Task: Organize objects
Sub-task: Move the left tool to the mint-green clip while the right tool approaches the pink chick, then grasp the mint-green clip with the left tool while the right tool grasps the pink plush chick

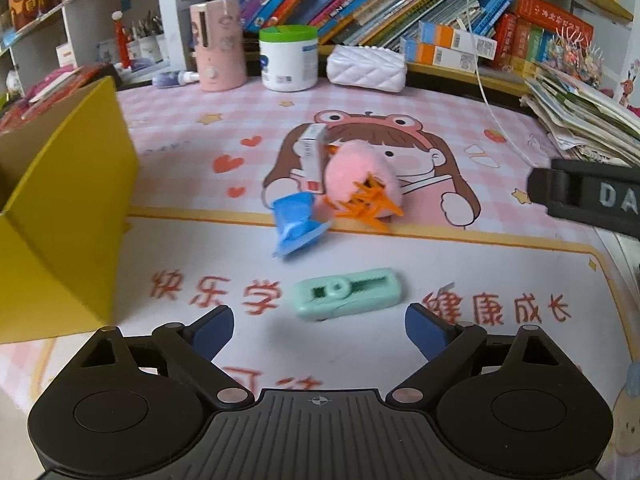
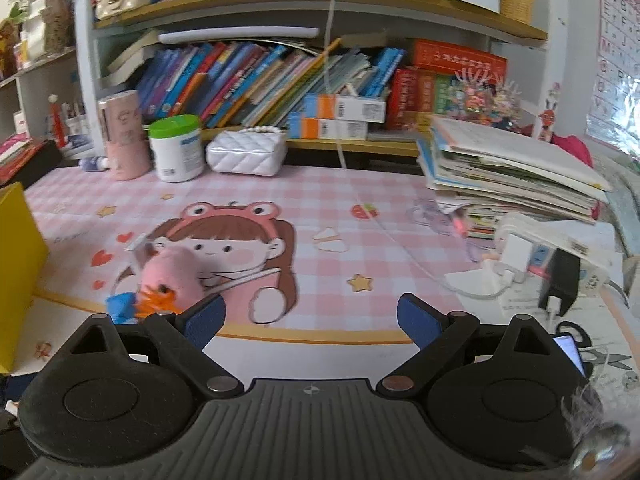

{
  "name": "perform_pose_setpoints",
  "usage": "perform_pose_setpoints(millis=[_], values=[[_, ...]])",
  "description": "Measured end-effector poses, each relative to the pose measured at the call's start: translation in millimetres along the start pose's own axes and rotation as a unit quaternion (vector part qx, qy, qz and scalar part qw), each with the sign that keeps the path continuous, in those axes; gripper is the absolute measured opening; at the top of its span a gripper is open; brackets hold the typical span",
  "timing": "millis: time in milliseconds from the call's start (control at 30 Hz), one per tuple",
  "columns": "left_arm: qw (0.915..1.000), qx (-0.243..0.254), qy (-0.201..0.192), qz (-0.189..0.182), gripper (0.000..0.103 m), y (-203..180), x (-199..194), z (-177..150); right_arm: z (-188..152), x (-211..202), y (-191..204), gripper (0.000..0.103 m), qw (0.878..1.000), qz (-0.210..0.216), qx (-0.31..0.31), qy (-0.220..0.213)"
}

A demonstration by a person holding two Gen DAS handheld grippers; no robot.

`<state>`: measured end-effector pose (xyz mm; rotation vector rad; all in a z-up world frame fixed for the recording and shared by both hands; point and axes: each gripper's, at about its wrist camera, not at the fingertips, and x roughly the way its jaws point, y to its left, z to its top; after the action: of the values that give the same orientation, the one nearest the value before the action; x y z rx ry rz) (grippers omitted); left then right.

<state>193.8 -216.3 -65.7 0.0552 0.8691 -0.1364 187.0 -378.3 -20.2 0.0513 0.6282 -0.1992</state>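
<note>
A mint-green correction tape (image 1: 347, 293) lies on the desk mat just ahead of my open, empty left gripper (image 1: 320, 330). Beyond it sits a cluster: a blue plastic piece (image 1: 297, 218), a pink plush ball (image 1: 360, 178), orange clips (image 1: 366, 204) and a small white box (image 1: 312, 158). An open yellow cardboard box (image 1: 68, 216) stands to the left. In the right wrist view my right gripper (image 2: 311, 316) is open and empty above the mat, with the pink plush (image 2: 172, 276), the orange clips (image 2: 154, 300) and the blue piece (image 2: 120, 306) at its left.
A pink cylinder (image 1: 218, 44), a white tub with green lid (image 1: 289, 58) and a white quilted purse (image 1: 366, 68) line the back under bookshelves. A stack of books (image 2: 508, 172), a charger and cables (image 2: 480, 276) and scissors (image 2: 600, 356) crowd the right side. The right gripper's body (image 1: 592, 196) shows at the left view's right edge.
</note>
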Motion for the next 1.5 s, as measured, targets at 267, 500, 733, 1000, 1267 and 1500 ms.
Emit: perform_pose_setpoints(millis=[267, 500, 733, 1000, 1267, 1500], values=[[0.9997, -0.021, 0.015, 0.003, 0.087, -14, 22, 7, -3, 9, -17, 0.094, 1.0, -0.016, -0.002, 0.014], [0.9995, -0.025, 0.015, 0.009, 0.07, -16, 27, 11, -3, 11, -17, 0.094, 1.0, -0.008, -0.018, 0.012], [0.9993, -0.033, -0.001, 0.017, 0.07, 4, 13, 12, 3, 22, -5, 0.094, 0.999, 0.03, -0.014, 0.019], [0.9985, -0.039, 0.0, 0.039, 0.07, 33, -7, 4, 26, 67, 31, 0.093, 0.99, 0.123, 0.006, 0.071], [0.9989, -0.035, -0.01, 0.029, 0.07, 45, -26, -6, 42, 121, 80, 0.072, 0.971, 0.183, -0.017, 0.15], [0.998, -0.048, -0.014, 0.038, 0.07, 56, -36, -13, 34, 139, 87, 0.051, 0.968, 0.18, -0.017, 0.172]])
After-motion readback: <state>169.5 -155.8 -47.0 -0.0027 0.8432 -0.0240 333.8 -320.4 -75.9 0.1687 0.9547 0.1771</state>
